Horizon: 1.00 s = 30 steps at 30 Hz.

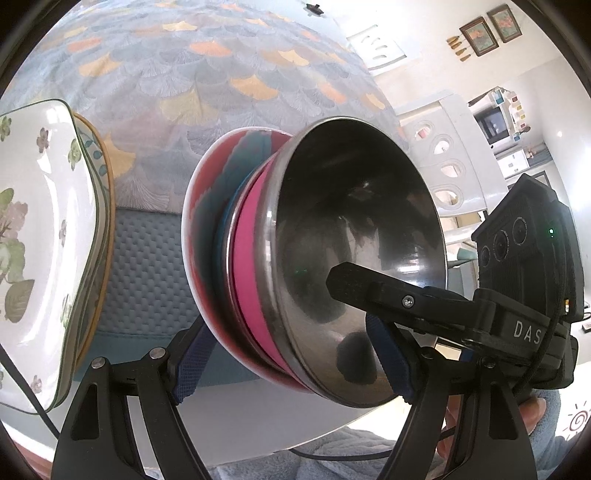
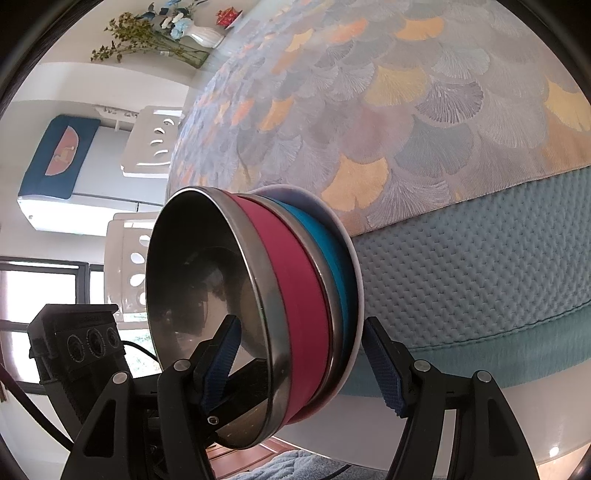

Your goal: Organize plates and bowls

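Note:
A nested stack of bowls fills both views: a steel bowl (image 1: 354,251) (image 2: 207,295) on top, a pink bowl (image 1: 251,266) (image 2: 295,295) under it, a blue bowl (image 2: 332,251) below, all on a white plate (image 1: 190,221) (image 2: 354,280). My left gripper (image 1: 291,362) straddles the stack's edge, its blue pads (image 1: 192,365) on either side of it. My right gripper (image 2: 299,369) straddles the opposite edge, one pad (image 2: 221,362) inside the steel bowl, the other behind the plate. A floral square plate (image 1: 40,229) lies on another plate (image 1: 105,206) at left.
The table carries a fan-patterned runner (image 1: 207,85) (image 2: 406,92) and a blue quilted mat (image 1: 147,266) (image 2: 461,266). White chairs (image 1: 447,162) (image 2: 155,140) stand beyond. A vase of flowers (image 2: 199,33) sits at the far end.

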{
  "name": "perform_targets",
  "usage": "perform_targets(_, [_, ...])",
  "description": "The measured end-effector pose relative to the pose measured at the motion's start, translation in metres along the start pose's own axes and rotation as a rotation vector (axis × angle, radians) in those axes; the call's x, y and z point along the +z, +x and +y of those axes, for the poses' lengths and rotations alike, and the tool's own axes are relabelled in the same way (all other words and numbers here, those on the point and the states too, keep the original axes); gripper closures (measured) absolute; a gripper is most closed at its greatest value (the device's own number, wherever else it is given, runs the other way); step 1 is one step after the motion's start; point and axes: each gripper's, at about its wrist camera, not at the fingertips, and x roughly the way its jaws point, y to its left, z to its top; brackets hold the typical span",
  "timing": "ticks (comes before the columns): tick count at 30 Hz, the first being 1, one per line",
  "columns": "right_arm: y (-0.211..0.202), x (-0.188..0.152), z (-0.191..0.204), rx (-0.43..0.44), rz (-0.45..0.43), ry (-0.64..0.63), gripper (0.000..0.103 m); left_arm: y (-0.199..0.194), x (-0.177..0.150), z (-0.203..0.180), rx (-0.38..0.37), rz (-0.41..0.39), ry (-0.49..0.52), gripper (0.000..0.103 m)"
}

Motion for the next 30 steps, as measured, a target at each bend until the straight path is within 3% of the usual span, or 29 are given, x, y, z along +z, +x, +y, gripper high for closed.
perform_targets(6, [-0.008,0.001,-0.001,0.019,-0.031,-0.020,0.037,-0.008,0.000,-0.003,0.002,-0.036,0.029,0.026])
perform_targets(21, [0.012,-0.008,-0.009,0.038,0.042,0.064,0.037,0.001,-0.009,0.016,0.007,0.024,-0.029,0.025])
perform_targets(23, [0.014,-0.008,-0.010,0.030,0.047,0.076,0.031,0.001,-0.008,0.018,0.015,0.024,-0.031,0.025])
perform_targets(27, [0.013,-0.007,-0.015,-0.007,0.045,0.095,0.029,0.003,-0.009,0.033,0.045,0.052,-0.084,0.021])
perform_targets(30, [0.014,-0.006,-0.019,-0.009,0.051,0.119,0.029,0.004,-0.012,0.048,0.024,0.073,-0.145,0.020])
